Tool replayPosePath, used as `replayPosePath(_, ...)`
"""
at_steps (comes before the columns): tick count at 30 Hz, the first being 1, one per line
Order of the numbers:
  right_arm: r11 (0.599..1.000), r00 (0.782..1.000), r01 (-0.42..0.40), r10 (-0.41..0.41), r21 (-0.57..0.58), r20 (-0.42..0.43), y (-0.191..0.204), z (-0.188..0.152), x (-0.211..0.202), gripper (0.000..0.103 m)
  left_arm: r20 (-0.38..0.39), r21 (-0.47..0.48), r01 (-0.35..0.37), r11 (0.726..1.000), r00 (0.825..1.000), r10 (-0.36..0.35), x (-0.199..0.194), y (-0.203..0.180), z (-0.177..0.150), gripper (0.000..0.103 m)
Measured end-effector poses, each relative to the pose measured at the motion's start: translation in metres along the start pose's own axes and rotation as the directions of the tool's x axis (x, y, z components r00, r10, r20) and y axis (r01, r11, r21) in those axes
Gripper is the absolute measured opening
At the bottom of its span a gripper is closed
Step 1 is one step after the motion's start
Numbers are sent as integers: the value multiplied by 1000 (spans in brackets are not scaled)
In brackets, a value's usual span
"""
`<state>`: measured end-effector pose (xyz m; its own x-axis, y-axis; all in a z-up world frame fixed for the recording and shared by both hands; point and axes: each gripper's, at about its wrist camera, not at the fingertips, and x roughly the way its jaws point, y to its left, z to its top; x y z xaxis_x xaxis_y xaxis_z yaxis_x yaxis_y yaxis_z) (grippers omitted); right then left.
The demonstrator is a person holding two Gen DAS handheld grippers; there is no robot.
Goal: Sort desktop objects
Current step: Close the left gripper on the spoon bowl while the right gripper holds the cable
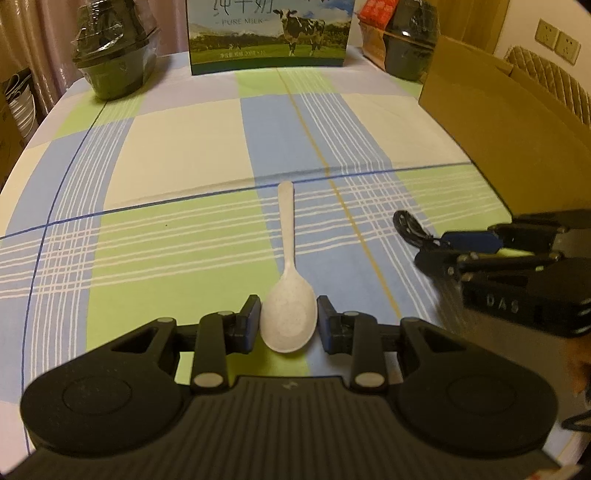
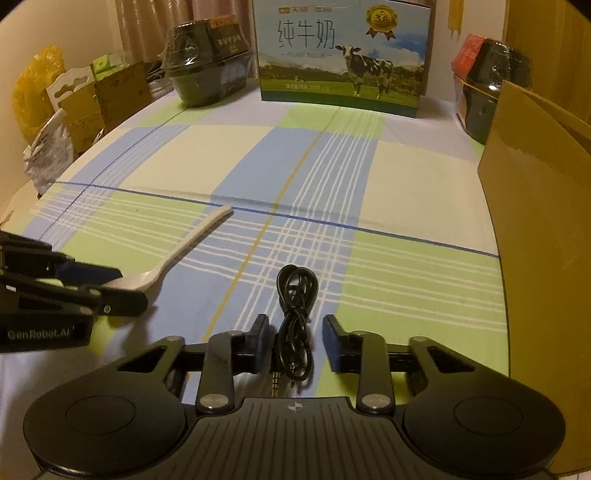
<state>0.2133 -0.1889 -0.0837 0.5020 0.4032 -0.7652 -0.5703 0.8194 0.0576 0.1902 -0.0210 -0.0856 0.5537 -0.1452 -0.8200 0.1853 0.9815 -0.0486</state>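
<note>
— Checked cloth in blue, green and cream is seen spread over the tabletop (image 1: 177, 147), and on it, centre stage, the pale spoon (image 1: 289, 317) is lying bowl-up, handle pointing away toward the milk carton (image 1: 269, 33).

— And the left tool (image 1: 288, 319)?
— It is set low around the spoon's bowl, jaws parted just wider than the bowl, one pad just beside each edge. Nothing is gripped yet; whether the pads are touching cannot be told.

— Risk there?
— A rounded, smooth bowl is being straddled. If it is squeezed at that curve, the spoon could be squirted forward or tipped, and the handle swung across the cloth.

— Over to the other side.
— The coiled black cable (image 2: 295, 317) is lying between the fingers of the right tool (image 2: 295, 341), which is held open with clear gaps on both sides. Its plugs are seen at the near end, close to the tool's body.

— What might be missed?
— Only one loop could be caught, so the bundle might unravel and trail when lifted. The cloth could also be pinched and dragged.

— And further out?
— A cardboard box (image 2: 535, 206) stands on the right, likely a destination; its tall wall could be clipped. Wrapped dark bowls (image 2: 207, 62) are parked well apart at the back.
</note>
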Motion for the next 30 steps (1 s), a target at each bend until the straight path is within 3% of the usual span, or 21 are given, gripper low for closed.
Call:
replayPosePath(19, 1000, 1000, -1, 1, -2, -1, 3, 1, -1, 27, -1, -89, 49, 995, 999, -49, -1, 7, 0, 29)
replayPosePath(30, 1000, 1000, -2, 2, -1, -2, 3, 1, -1, 27, 0, -35, 16, 999, 1000, -16, 0, 0, -2, 28)
